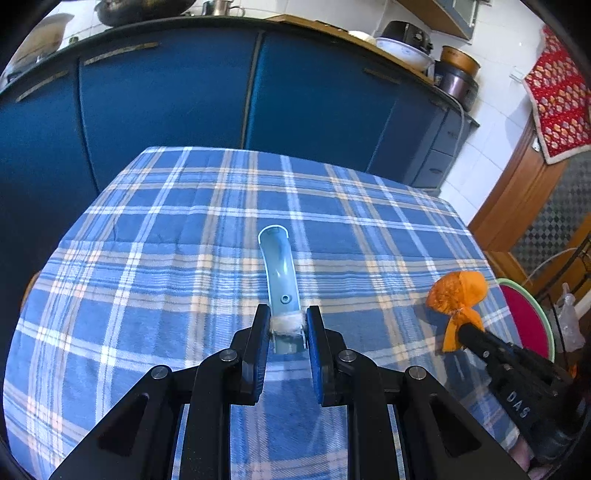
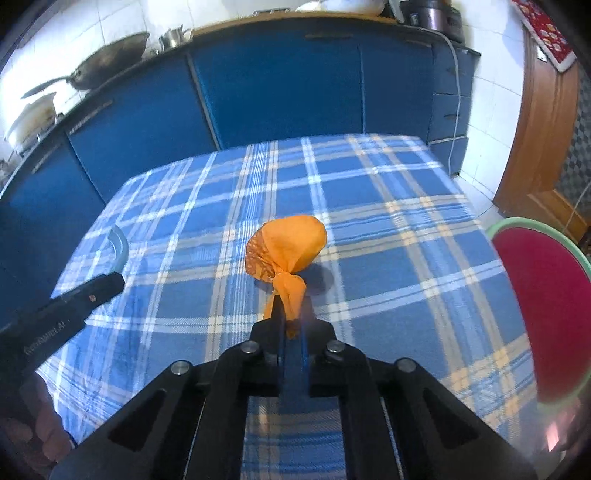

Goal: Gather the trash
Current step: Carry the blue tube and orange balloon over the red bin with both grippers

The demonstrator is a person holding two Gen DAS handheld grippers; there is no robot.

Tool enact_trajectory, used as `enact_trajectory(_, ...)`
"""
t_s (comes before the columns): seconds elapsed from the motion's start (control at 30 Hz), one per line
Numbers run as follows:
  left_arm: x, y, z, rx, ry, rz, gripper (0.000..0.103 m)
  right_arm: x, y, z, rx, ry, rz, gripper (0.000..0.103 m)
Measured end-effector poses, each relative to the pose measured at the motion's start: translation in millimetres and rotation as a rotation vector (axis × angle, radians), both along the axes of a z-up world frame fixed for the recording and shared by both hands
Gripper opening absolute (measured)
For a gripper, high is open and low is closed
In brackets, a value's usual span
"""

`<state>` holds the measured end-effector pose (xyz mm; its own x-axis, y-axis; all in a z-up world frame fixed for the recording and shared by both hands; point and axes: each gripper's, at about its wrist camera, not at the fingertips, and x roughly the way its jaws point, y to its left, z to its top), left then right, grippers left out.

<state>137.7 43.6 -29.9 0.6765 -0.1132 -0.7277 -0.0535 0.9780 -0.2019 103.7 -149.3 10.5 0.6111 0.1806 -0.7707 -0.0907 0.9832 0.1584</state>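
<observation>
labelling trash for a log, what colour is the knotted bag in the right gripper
Orange, with a speckled patch on one side; the knotted bag shows best in the right wrist view.

A blue plaid cloth (image 1: pixel 177 236) covers the surface. Behind it runs a row of blue cabinets (image 1: pixel 159 96) under a dark counter (image 2: pixel 110 83) carrying a wok (image 2: pixel 107 68) and pots (image 1: pixel 458 77). White tiles (image 2: pixel 122 18) line the wall. At right stand a wooden door frame (image 2: pixel 532 122) and a red stool (image 2: pixel 546 295).
</observation>
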Motion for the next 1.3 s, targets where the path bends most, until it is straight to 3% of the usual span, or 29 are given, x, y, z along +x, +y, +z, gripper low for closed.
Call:
enact_trajectory(0.57, -19, -62, 29, -0.004, -0.049, -0.155, 0.020, -45, -62, 39, 0.064, -0.091, -0.117, 0.008)
enact_trajectory(1.3, -24, -194, 49, 0.030, -0.093, -0.415, 0.020, -75, -175, 49, 0.111, -0.134, -0.298, 0.008)
